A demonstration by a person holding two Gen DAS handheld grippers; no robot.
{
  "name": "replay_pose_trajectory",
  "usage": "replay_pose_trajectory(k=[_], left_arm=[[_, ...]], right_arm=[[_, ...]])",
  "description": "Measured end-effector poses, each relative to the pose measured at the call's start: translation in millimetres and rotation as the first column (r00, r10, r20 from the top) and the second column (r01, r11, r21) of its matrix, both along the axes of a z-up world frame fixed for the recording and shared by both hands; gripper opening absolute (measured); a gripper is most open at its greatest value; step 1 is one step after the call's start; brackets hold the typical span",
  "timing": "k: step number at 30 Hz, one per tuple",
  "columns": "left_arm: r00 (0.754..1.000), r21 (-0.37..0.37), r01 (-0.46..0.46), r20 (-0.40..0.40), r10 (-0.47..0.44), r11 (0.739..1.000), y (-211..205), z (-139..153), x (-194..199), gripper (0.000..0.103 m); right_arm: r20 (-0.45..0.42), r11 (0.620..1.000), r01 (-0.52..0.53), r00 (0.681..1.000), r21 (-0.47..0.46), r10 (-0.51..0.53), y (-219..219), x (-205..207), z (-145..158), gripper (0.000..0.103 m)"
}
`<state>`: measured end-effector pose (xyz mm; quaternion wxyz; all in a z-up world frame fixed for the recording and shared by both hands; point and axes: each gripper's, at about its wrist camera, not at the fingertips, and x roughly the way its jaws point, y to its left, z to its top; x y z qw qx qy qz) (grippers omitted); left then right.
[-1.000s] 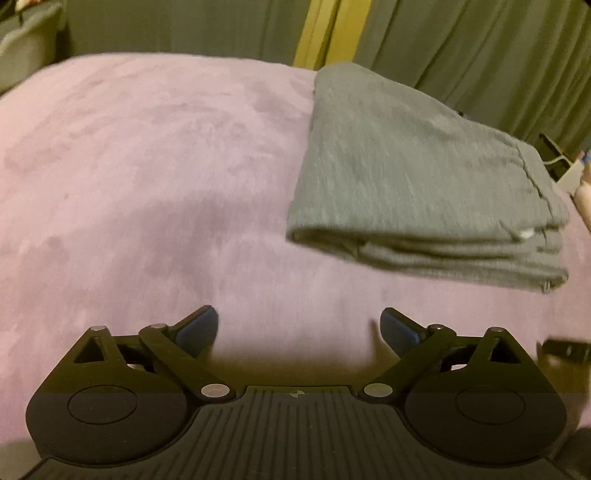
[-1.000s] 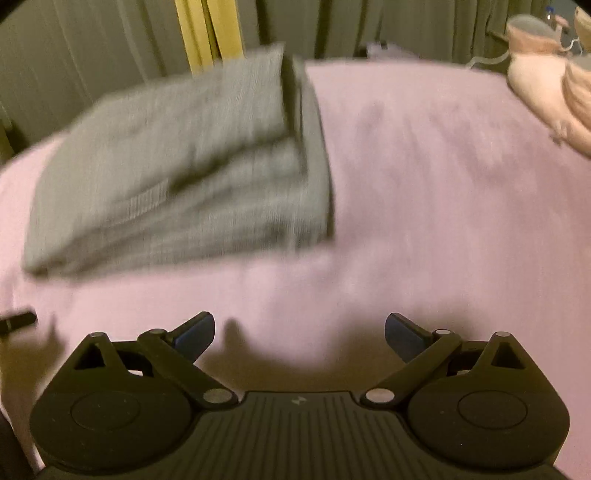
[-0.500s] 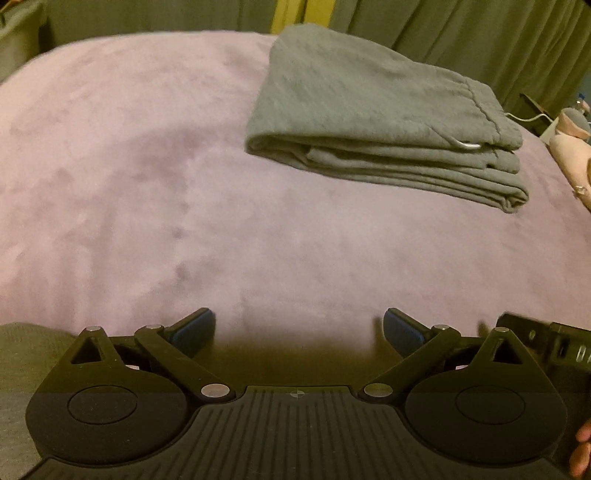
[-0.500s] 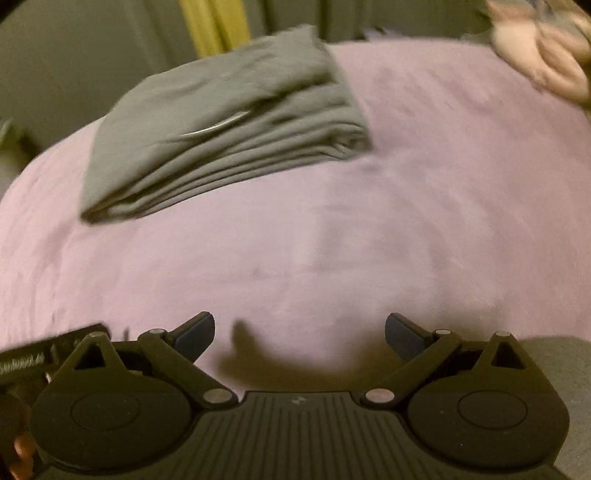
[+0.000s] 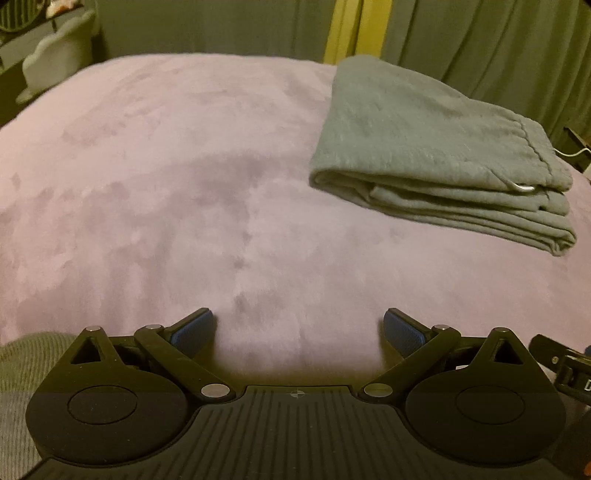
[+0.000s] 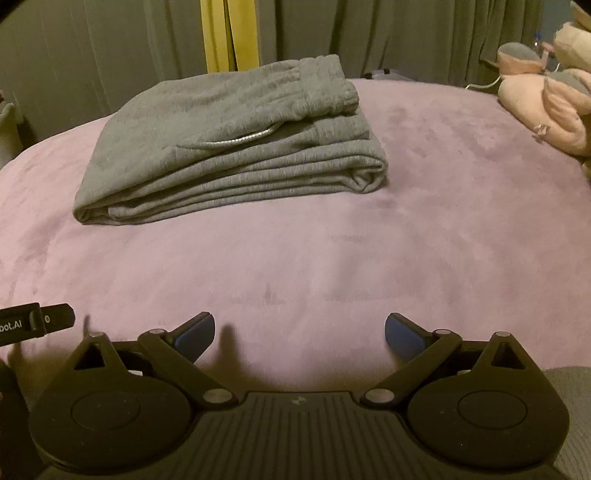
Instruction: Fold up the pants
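Mauve plush bedspread (image 5: pixel 155 192) covers the whole bed, its nap brushed into darker and lighter patches, and it runs back to grey-green curtains (image 6: pixel 388 33) with a yellow strip (image 6: pixel 229 33) showing where they part. At the far right corner of the bed lie pink and grey plush toys (image 6: pixel 546 99), beside a thin white cable; off the far left edge stands a pale, blurred shape that cannot be made out. No containers are visible.

Grey sweatpants (image 6: pixel 236 144) lie folded into a compact stack near the far edge of the bed, the elastic waistband on top and a pale drawstring (image 6: pixel 236 142) poking out of the layers; the folded edges face the cameras.

Both tools sit low over the near edge, well apart from the sweatpants. Left gripper (image 5: pixel 298 325) is released, blue pads spread wide, grasping nothing. Right gripper (image 6: pixel 300 328) is likewise released and empty, its shadow falling on the bedspread
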<state>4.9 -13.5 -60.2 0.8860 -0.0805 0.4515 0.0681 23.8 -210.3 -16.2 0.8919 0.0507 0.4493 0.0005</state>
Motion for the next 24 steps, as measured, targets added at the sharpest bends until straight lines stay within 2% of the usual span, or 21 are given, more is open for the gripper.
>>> replay_pose_trajectory(k=[11, 18, 24], left_arm=[[0.997, 0.077, 0.081, -0.002, -0.081, 0.994, -20.1, -11.7, 13.1, 0.102], [0.992, 0.081, 0.122, 0.019, -0.123, 0.989, -25.6, -12.6, 17.1, 0.102], [0.984, 0.069, 0.170, 0.051, -0.173, 0.983, -30.6, -9.9, 18.7, 0.102]], right_arm=[[0.051, 0.999, -0.014, 0.999, -0.044, 0.016, 4.3, 12.1, -5.4, 0.099], [0.097, 0.999, -0.004, 0.995, -0.046, 0.009, 1.9, 11.8, -1.6, 0.099], [0.154, 0.994, -0.051, 0.986, -0.096, 0.065, 10.5, 7.5, 4.9, 0.099]])
